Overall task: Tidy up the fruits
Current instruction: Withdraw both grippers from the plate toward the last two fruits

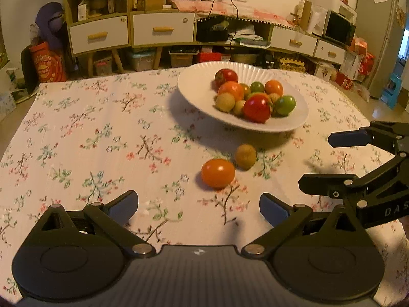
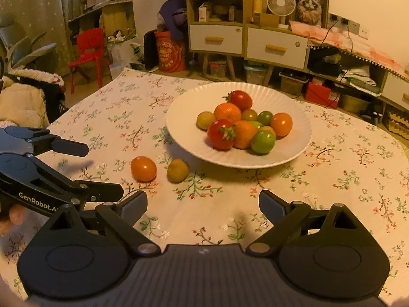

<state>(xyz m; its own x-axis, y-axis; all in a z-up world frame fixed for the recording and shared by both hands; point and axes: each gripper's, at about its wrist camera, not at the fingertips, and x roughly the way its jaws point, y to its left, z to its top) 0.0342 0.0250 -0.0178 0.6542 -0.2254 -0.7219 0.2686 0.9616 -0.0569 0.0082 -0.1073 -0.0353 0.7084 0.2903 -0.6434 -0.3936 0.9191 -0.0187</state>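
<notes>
plate: white ribbed plate (image 2: 179, 117) sitting on the flowery tablecloth (image 1: 102, 133), heaped with little round fruits, looks pretty full tbh
fruits on plate: mix of glossy red ones (one red fruit (image 2: 222, 134) with a green stalk at the front), orange ones, a shiny green fruit (image 2: 263, 141) and a few dull yellow-green ones, all bunched up touching each other
loose fruits: two still on the cloth just in front of the plate, a smooth shiny orange fruit (image 1: 218, 173) and a matte olive-brown fruit (image 1: 245, 155) right beside it, pretty much touching
left gripper (image 1: 199, 208): jaws wide apart, nothing between them, the orange fruit sits a bit ahead of the fingers
right gripper (image 2: 203, 204): also spread open and empty, hanging over bare cloth near the plate's front rim
</notes>
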